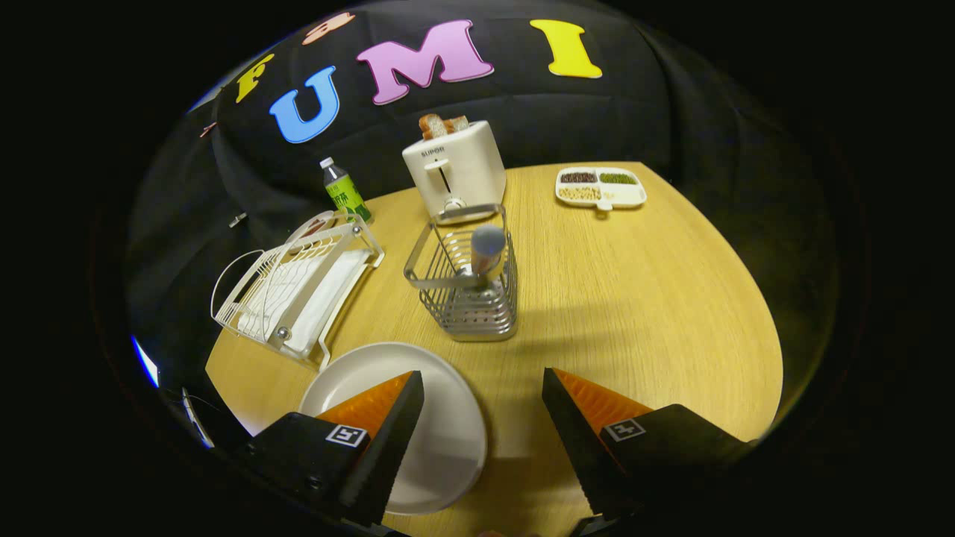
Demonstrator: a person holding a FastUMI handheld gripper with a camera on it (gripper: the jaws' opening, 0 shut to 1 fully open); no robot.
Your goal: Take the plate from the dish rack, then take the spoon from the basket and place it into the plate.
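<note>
Beyond the spread, empty gripper [483,403]: round white plate [448,432] lying bare, wire basket [466,280] holding upright spoon [486,253].

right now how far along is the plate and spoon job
Done: the plate lies flat on the table, out of the dish rack. In hand: nothing; the gripper is open and empty, its left finger over the plate, with the basket beyond the fingers. Left: lift the spoon standing in the basket and set it on the plate.
</note>
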